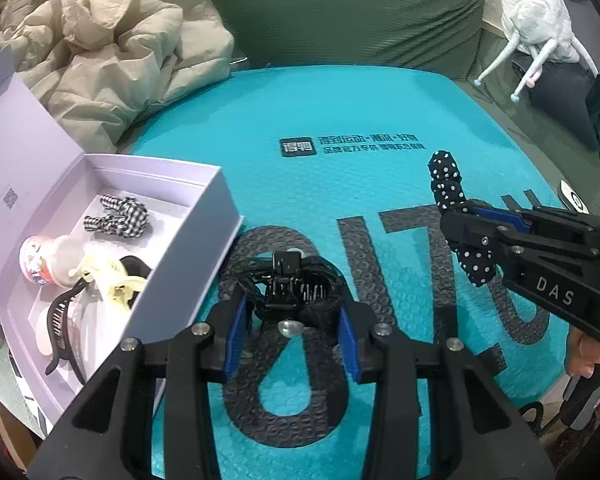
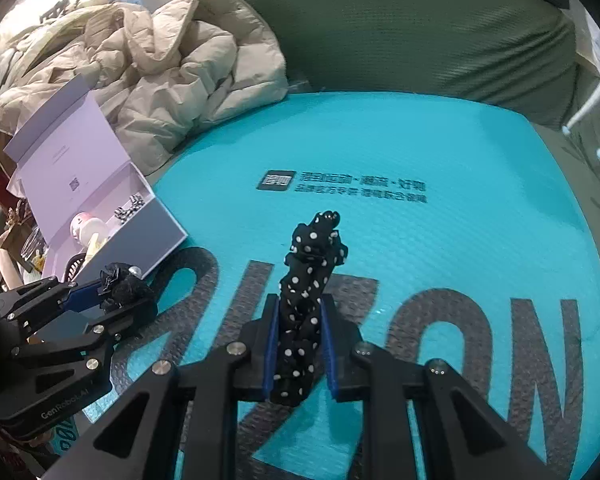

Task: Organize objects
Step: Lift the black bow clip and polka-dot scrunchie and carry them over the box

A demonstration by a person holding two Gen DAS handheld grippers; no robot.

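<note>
My left gripper (image 1: 291,308) is shut on a black lace hair clip (image 1: 288,280) with a pearl bead, held just above the teal padded mailer (image 1: 340,112). The right wrist view shows the same left gripper (image 2: 120,296) at the lower left, with the lace hair clip (image 2: 124,284) in its jaws. My right gripper (image 2: 299,304) is shut on a black polka-dot scrunchie (image 2: 314,248), which sticks out past the fingertips. In the left wrist view that right gripper (image 1: 460,216) comes in from the right with the scrunchie (image 1: 446,184). To the left stands an open lavender box (image 1: 180,240), lid up.
Inside the box lie a checked bow (image 1: 120,216), a pink cup (image 1: 48,260), a yellow claw clip (image 1: 112,280) and a black claw clip (image 1: 64,320). A beige jacket (image 1: 120,48) is heaped behind the box. A green cushion (image 1: 340,12) backs the mailer, with a white plush toy (image 1: 540,20) far right.
</note>
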